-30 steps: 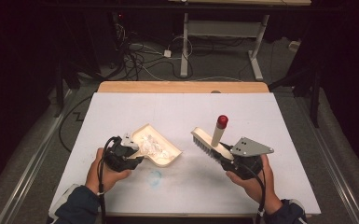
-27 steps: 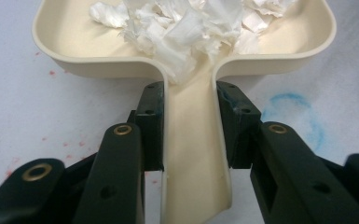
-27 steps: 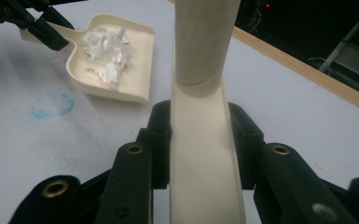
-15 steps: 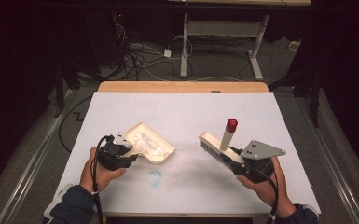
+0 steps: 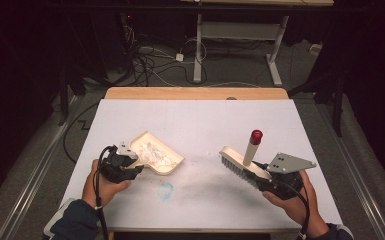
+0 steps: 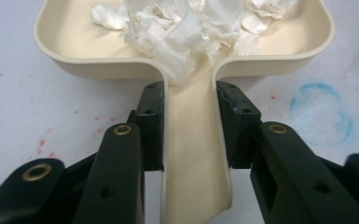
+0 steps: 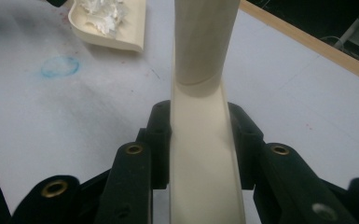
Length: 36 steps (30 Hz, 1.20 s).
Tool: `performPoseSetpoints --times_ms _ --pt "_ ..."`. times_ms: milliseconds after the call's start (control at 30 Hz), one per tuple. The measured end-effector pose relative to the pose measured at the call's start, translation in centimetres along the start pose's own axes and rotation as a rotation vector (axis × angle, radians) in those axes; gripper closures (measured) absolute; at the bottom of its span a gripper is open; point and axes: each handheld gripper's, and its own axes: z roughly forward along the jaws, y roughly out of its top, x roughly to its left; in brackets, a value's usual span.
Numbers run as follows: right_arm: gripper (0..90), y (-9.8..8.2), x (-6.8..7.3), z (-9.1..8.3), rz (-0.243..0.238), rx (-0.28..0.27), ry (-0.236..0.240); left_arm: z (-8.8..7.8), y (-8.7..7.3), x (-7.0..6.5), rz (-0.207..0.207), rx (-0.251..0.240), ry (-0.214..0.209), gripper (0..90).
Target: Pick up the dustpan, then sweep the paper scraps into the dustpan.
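Note:
A cream dustpan (image 5: pixel 156 155) (image 6: pixel 186 51) lies on the white table at the front left, filled with torn white paper scraps (image 5: pixel 152 151) (image 6: pixel 186 25). My left gripper (image 5: pixel 126 162) (image 6: pixel 192 126) is shut on the dustpan's handle. At the front right, my right gripper (image 5: pixel 261 176) (image 7: pixel 199 144) is shut on the back of a cream hand brush (image 5: pixel 239 162) (image 7: pixel 204 154), whose bristles face down and whose red-capped handle (image 5: pixel 252 146) stands up. In the right gripper view the dustpan (image 7: pixel 112 21) lies far off at the upper left.
A faint blue ring stain (image 5: pixel 166 190) (image 6: pixel 321 112) (image 7: pixel 59 66) marks the white table (image 5: pixel 200 120) between the two tools. A wooden strip (image 5: pixel 195 93) runs along the far edge. Beyond it, cables (image 5: pixel 150 60) and a desk frame (image 5: pixel 240 35) stand on the dark floor.
The right hand has carried the brush rightward and toward the front edge. The left hand with the dustpan has shifted a little left. Both grips hold as before.

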Motion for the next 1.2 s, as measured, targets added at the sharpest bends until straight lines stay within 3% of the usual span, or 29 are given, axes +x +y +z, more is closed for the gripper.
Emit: performPoseSetpoints --times_ms 700,733,933,1133,1200 --pt "67.7 -1.2 0.2 -1.8 0.004 0.058 0.079 -0.8 -0.6 0.7 -0.044 -0.020 0.032 63.7" --pt "67.7 -1.5 -0.1 -2.1 0.017 0.078 0.102 -0.8 -0.7 0.8 -0.052 -0.021 0.032 63.7" --pt "67.6 -2.3 -1.3 -2.1 0.041 0.126 0.113 -0.9 -1.2 1.4 -0.069 -0.013 0.054 63.7" --pt "67.6 -3.0 -2.0 -2.2 0.048 0.153 0.082 -1.1 -1.4 2.0 -0.092 -0.018 0.075 63.7" --pt "67.7 -3.4 -2.6 -2.5 0.073 0.163 0.083 -1.0 -1.5 2.1 -0.099 -0.020 0.080 63.7"
